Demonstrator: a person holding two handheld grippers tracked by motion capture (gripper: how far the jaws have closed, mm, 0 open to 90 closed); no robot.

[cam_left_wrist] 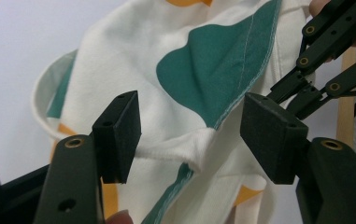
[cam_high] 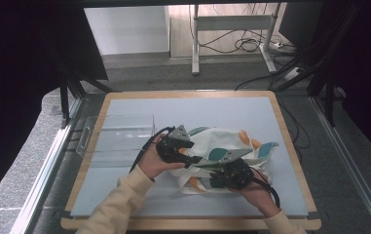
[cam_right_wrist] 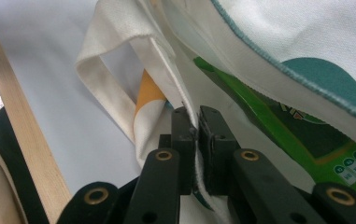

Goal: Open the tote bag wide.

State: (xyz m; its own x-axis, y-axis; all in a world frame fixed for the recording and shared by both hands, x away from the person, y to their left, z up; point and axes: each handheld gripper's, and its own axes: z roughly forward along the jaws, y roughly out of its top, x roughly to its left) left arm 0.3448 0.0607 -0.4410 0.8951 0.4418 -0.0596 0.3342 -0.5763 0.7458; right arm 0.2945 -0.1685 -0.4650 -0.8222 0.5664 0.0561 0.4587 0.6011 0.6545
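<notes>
Two hand-held grippers work the bag (cam_high: 222, 148): right (cam_right_wrist: 196, 128) pinches its rim, left (cam_left_wrist: 192, 135) spread; that hem could slip out.

No text, brand, number or sign can be read here. The green package (cam_right_wrist: 306, 140) inside the cloth bag (cam_right_wrist: 278, 42) carries printing in the right gripper view: a yellowish mark and small white round icons near its lower edge, all too small and blurred to make out. The bag's own teal and orange shapes are pattern, not lettering.
</notes>
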